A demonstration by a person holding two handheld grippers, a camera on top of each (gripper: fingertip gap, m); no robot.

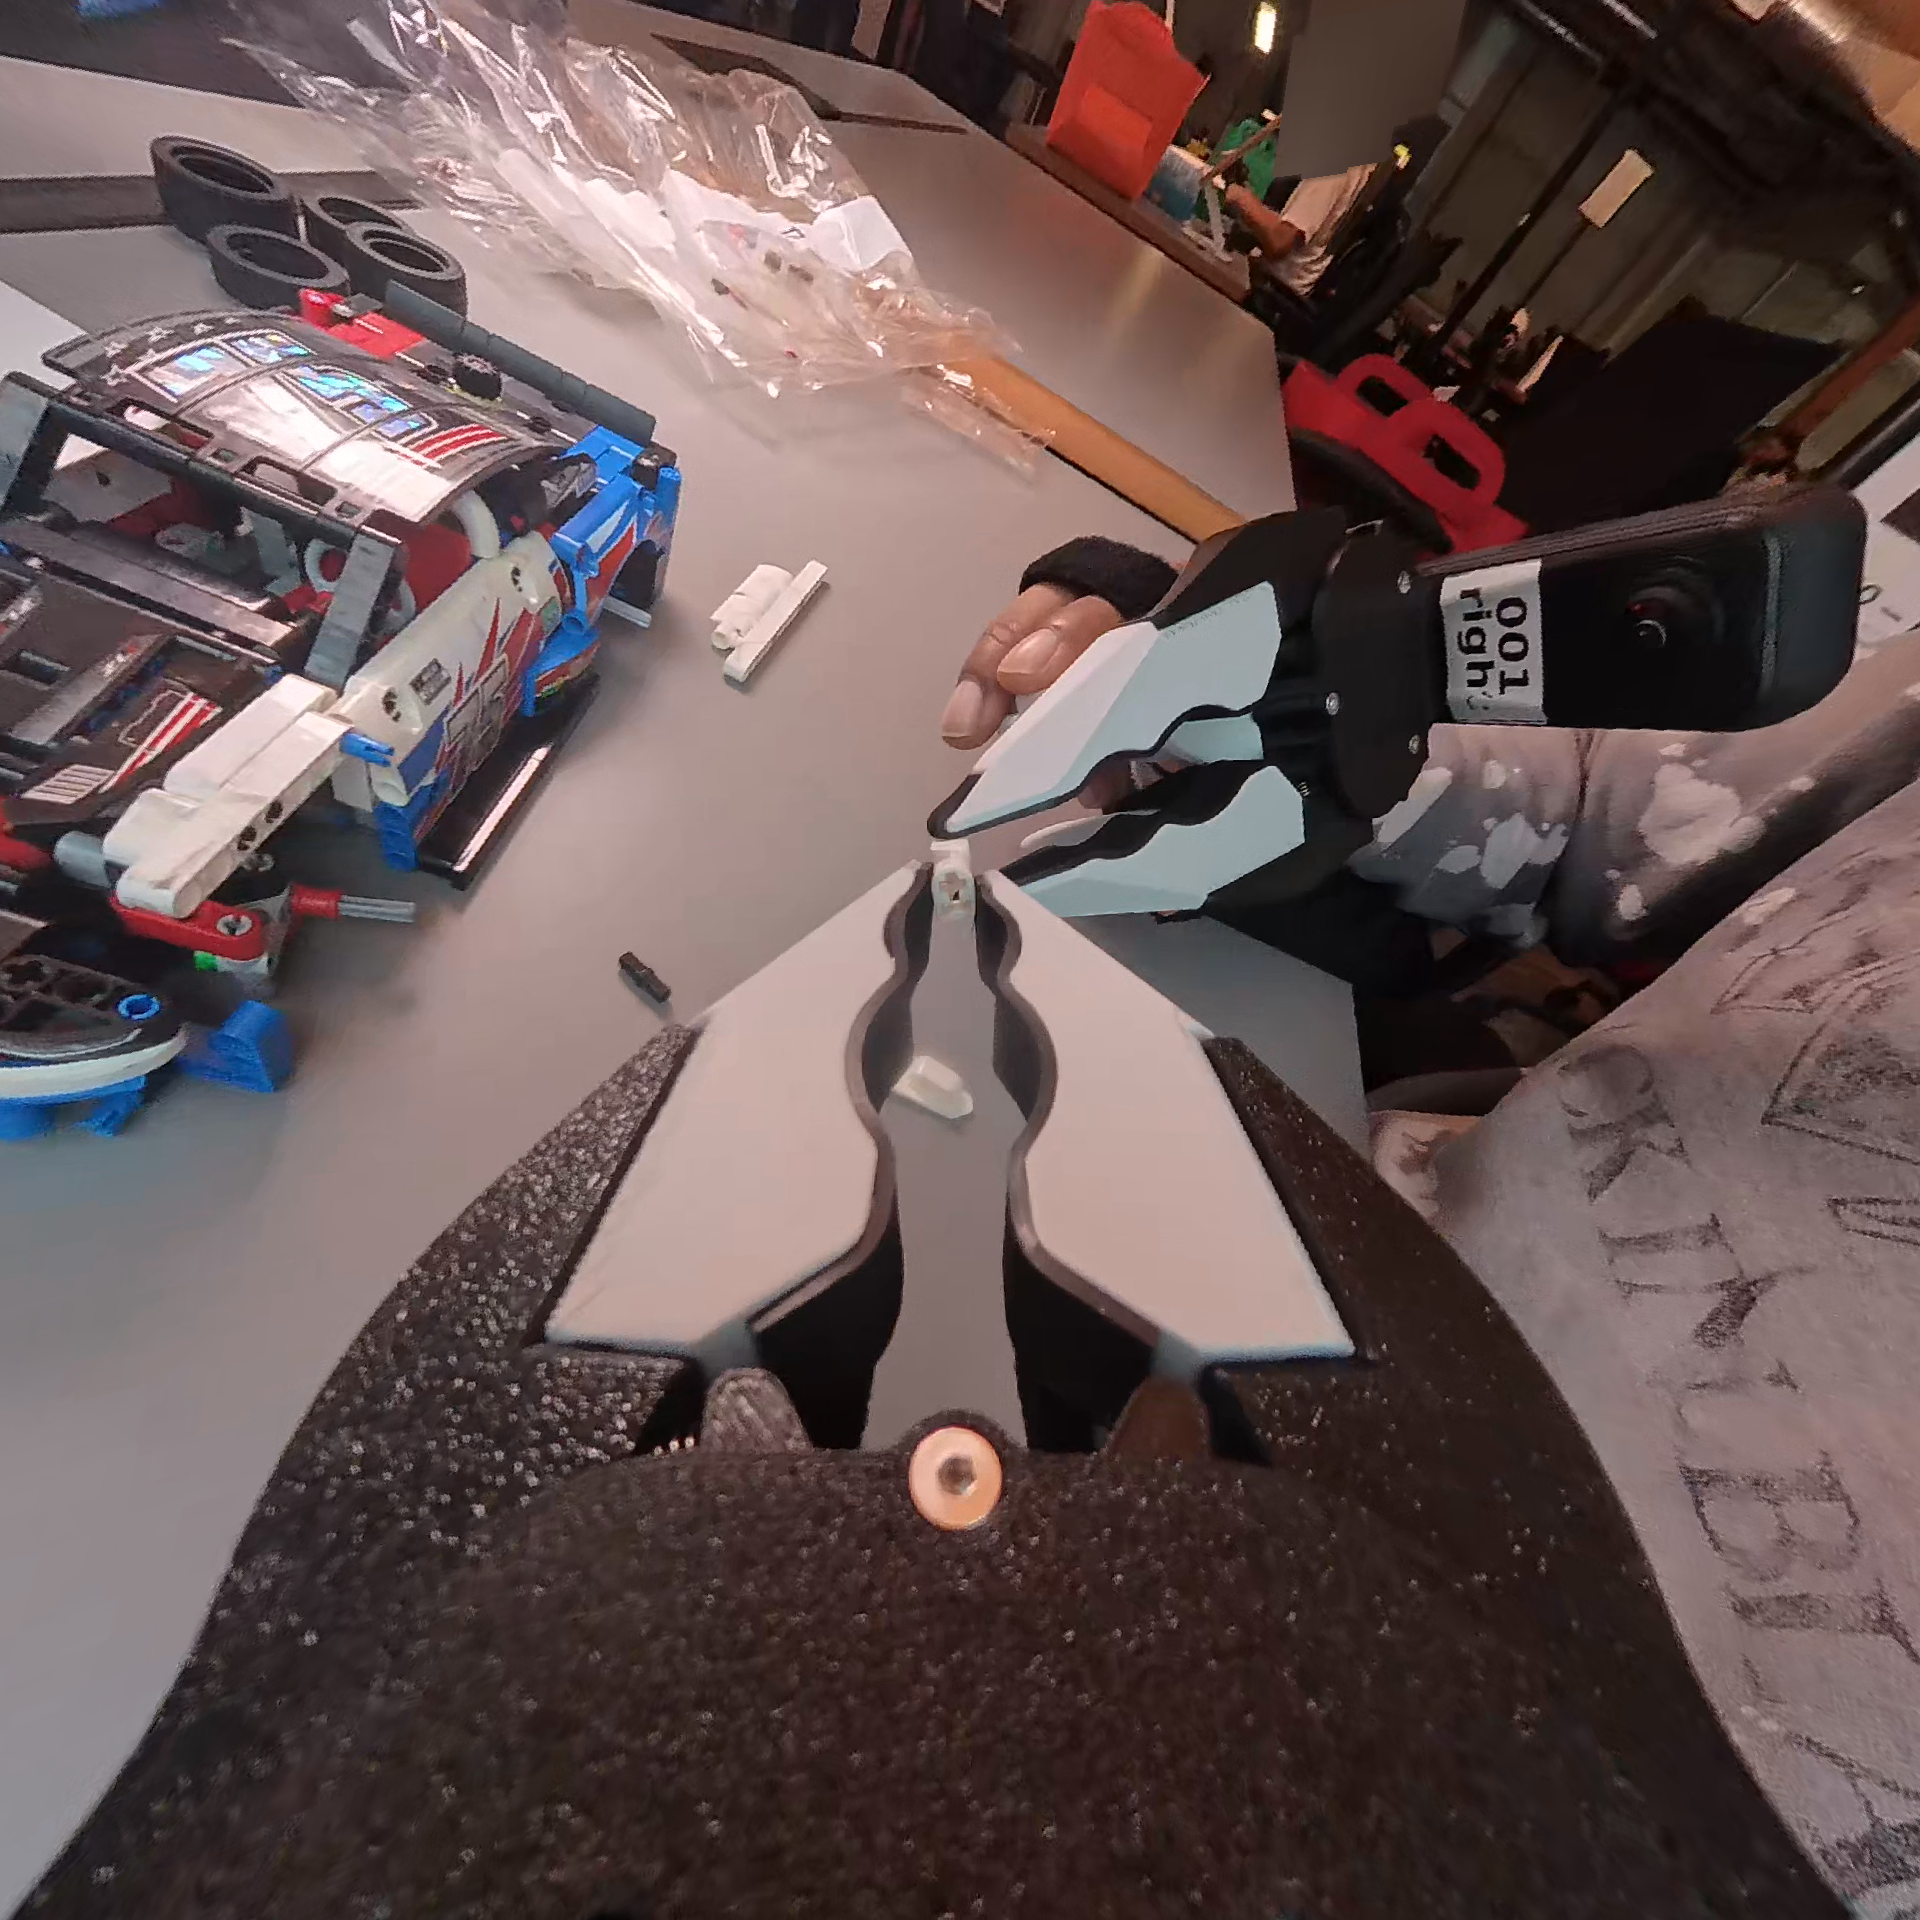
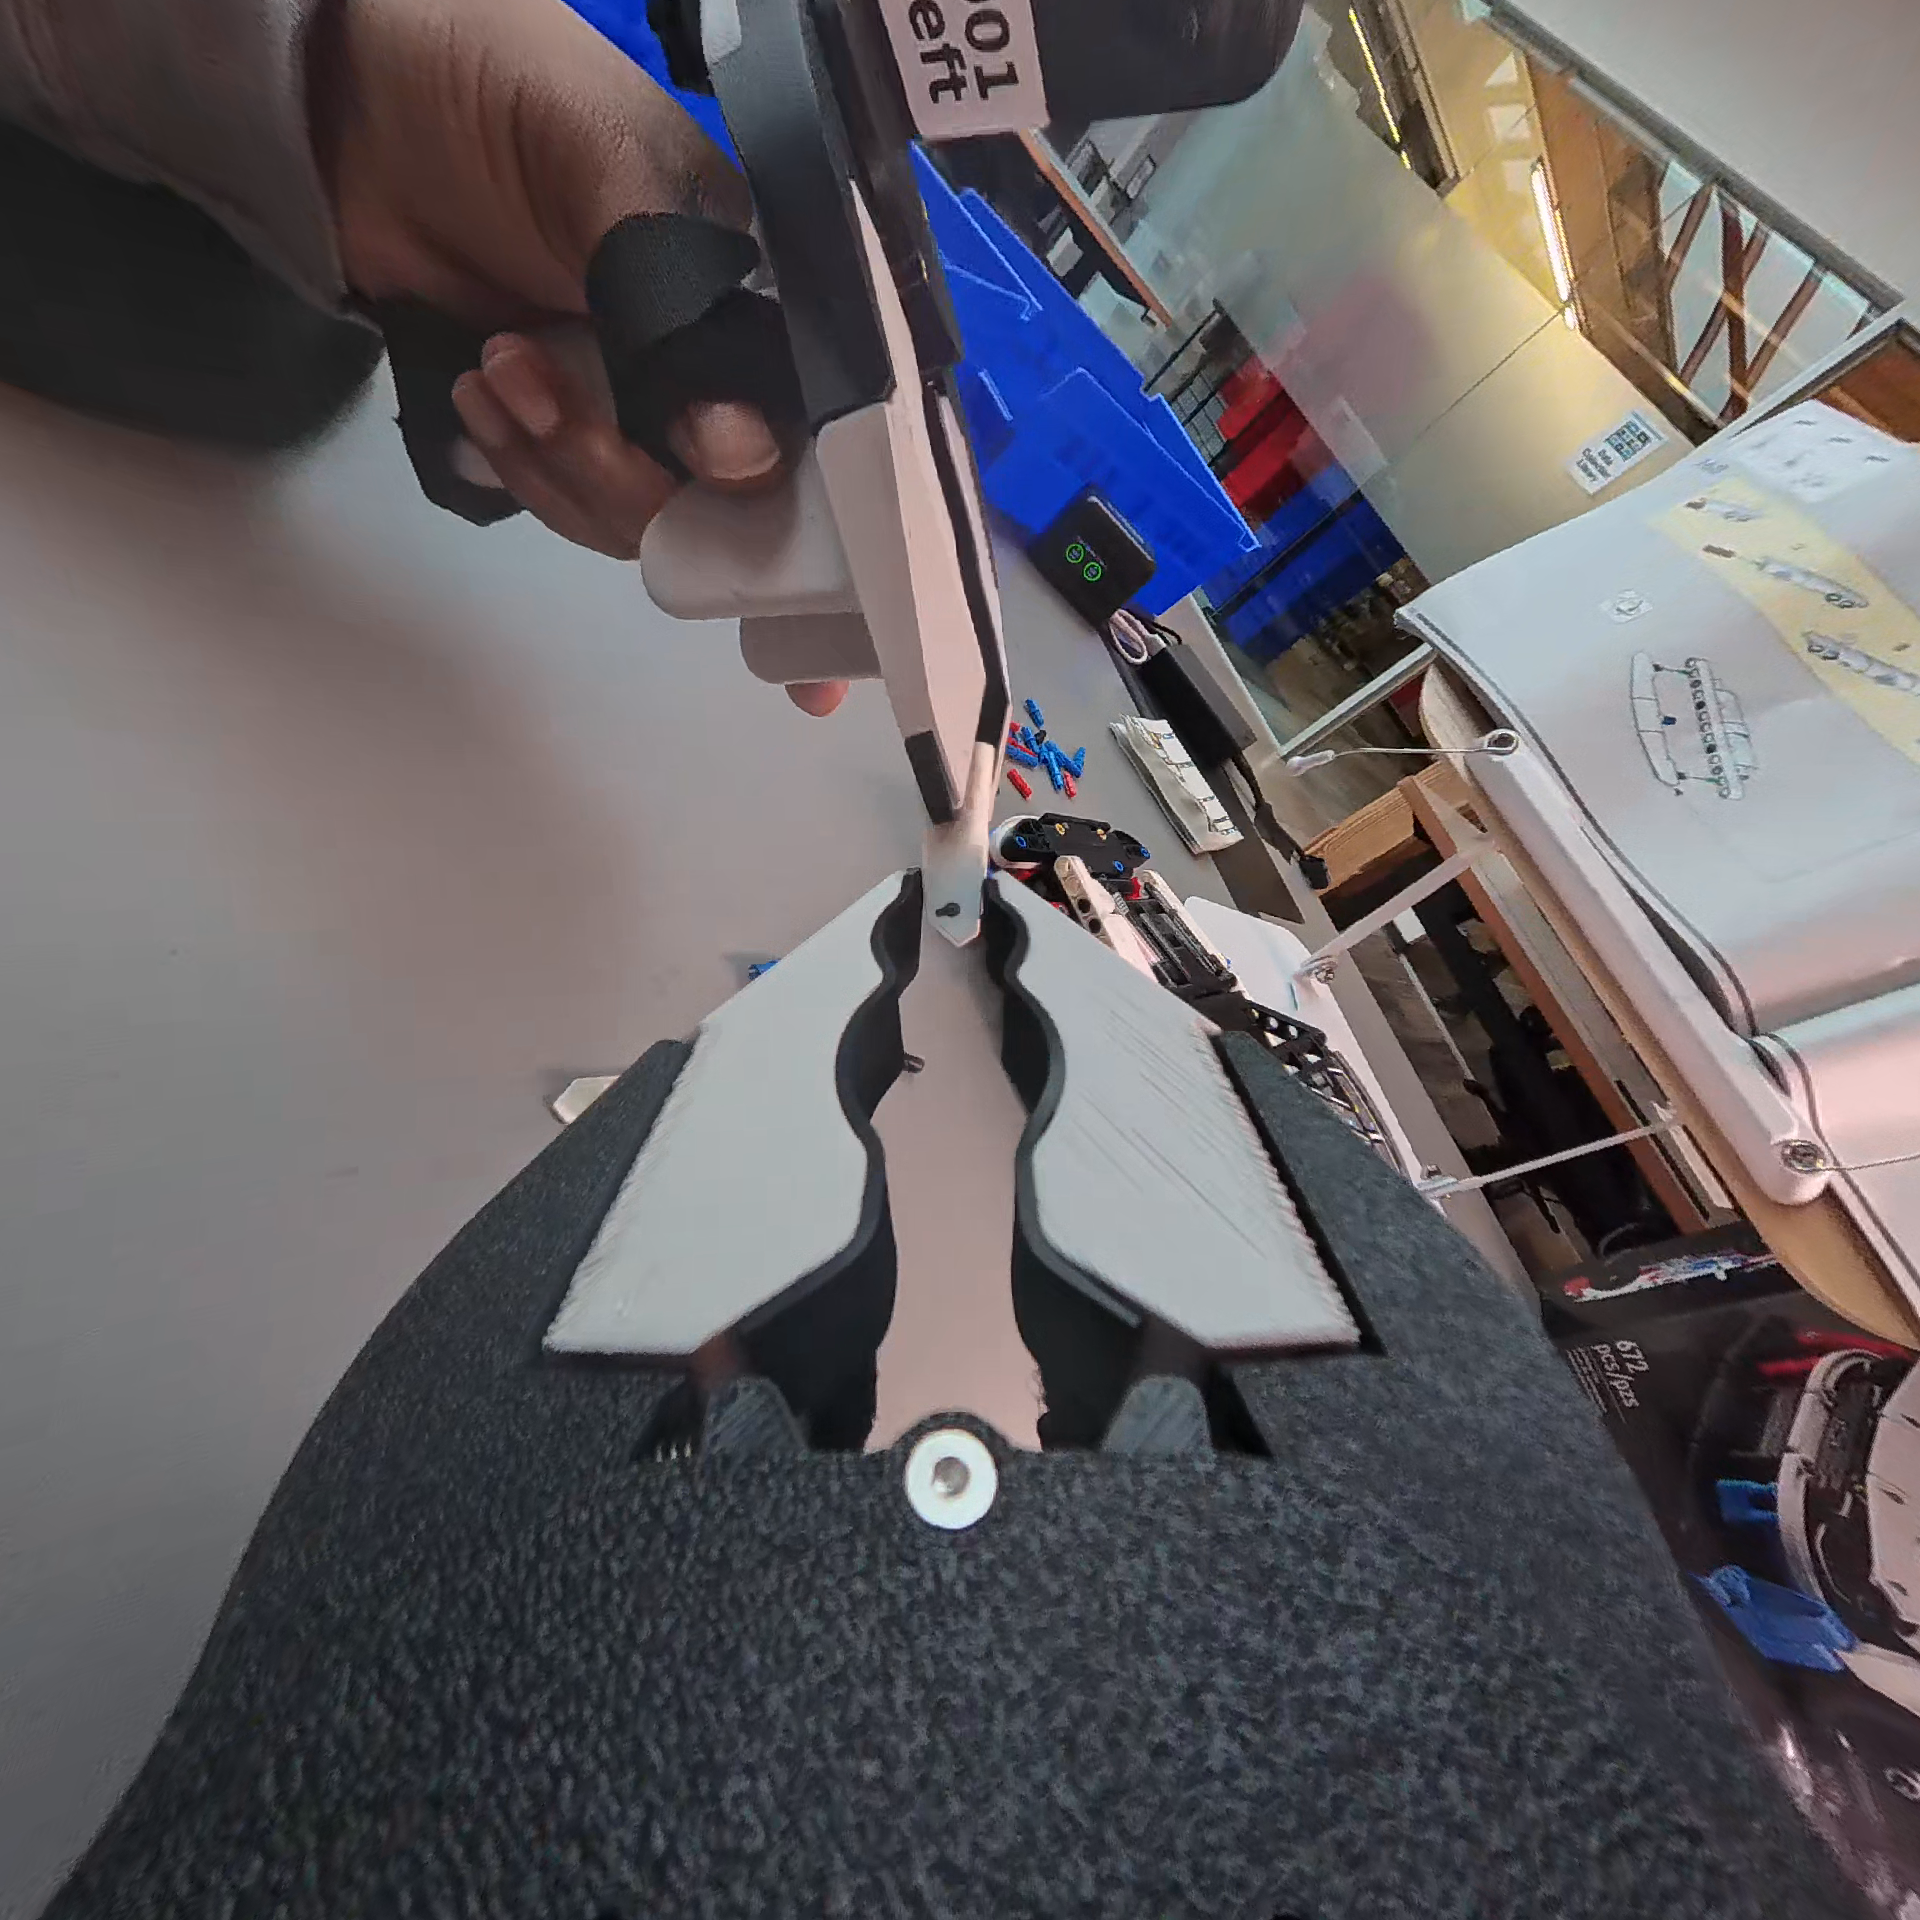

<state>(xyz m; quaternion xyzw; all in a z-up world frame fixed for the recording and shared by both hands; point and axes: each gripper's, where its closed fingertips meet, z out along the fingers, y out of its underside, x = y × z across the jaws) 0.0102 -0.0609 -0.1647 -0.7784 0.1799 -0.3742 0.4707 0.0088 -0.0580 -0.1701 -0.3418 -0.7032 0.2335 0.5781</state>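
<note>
In the left wrist view my left gripper [image 1: 951,891] is shut on a small white brick piece [image 1: 951,883] held above the grey table [image 1: 727,779]. My right gripper [image 1: 987,854] comes in from the right, a hand behind it, with its fingertips bracketing the far end of the same piece. In the right wrist view my right gripper [image 2: 952,899] is closed on the lower end of the white piece [image 2: 954,904], which has a small black hole. The left gripper [image 2: 951,800] reaches down from above onto its top end.
A blue, white and red brick-built race car [image 1: 312,623] stands at the left, with black tyres [image 1: 301,229] and clear plastic bags [image 1: 675,208] behind it. Loose white parts [image 1: 769,618], a black pin [image 1: 644,977], blue bins [image 2: 1060,395], an open instruction booklet [image 2: 1714,675]. Left and right tips are no more than a few centimetres apart.
</note>
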